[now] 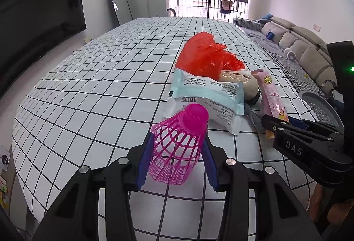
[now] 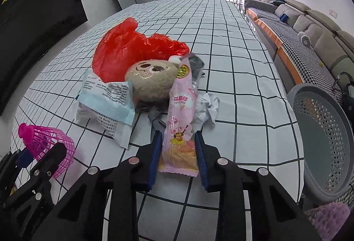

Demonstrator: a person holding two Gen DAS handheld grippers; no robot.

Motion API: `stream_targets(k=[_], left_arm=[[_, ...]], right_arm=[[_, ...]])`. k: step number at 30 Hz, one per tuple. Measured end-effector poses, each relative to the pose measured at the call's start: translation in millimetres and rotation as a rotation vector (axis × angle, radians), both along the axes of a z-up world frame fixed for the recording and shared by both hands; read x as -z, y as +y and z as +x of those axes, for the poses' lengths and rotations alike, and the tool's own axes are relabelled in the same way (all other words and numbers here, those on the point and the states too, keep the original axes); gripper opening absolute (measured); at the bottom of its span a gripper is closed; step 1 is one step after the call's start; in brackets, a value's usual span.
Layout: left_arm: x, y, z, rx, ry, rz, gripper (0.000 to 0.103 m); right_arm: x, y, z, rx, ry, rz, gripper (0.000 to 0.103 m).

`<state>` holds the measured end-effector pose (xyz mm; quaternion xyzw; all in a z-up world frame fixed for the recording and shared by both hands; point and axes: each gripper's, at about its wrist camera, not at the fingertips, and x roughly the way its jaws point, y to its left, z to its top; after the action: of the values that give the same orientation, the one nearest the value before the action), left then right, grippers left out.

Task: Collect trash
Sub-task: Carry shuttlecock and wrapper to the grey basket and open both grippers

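The right gripper, clenched on the pink snack wrapper, sits nearest the grey perforated basket off its right side, while the left gripper grasps the pink shuttlecock.

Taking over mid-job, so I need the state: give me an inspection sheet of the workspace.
Surface: checked tablecloth.
Job's things: pink snack wrapper, pale blue packet, red plastic bag, crumpled paper.
Clutter: pink shuttlecock; plush toy.
Grippers: left gripper shut on pink shuttlecock; right gripper shut on pink snack wrapper.
Cables: nothing seen on the cloth.
Surroundings: grey perforated basket off the table's right edge; sofa behind it.
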<state>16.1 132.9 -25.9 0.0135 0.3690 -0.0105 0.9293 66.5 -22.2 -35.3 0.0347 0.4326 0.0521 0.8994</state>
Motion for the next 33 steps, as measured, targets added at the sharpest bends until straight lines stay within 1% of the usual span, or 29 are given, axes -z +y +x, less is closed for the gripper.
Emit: stream_targets(k=[1, 8, 13, 18, 24, 33], left_arm=[[0.2, -1.6, 0.1, 0.002, 0.002, 0.000, 0.042], [-3.9, -15.9, -0.6, 0.034, 0.007, -0.009, 0.042], [-11.1, -35.9, 0.3, 0.075, 0.005, -0.022, 0.042], [-18.8, -64.8, 3.0, 0.127, 0.003, -0.035, 0.042], [-25.6, -116.3, 9.9, 0.216, 0.010, -0.048, 0.042], [-25.7, -210.8, 27.6, 0.360, 0.040, -0.039, 0.042]], right_arm=[[-2.2, -0.2, -2.4, -0.006, -0.009, -0.003, 0.026], [-15.7, -18.2, -18.8, -0.005, -0.038, 0.009, 0.026], [-21.9, -44.9, -30.5, 0.026, -0.057, 0.020, 0.026], [-27.6, -76.2, -40.8, 0.069, -0.080, 0.030, 0.026], [-30.2, -122.9, -53.3, 0.137, -0.088, 0.038, 0.026], [-22.8, -216.9, -64.8, 0.263, -0.060, 0.034, 0.026]])
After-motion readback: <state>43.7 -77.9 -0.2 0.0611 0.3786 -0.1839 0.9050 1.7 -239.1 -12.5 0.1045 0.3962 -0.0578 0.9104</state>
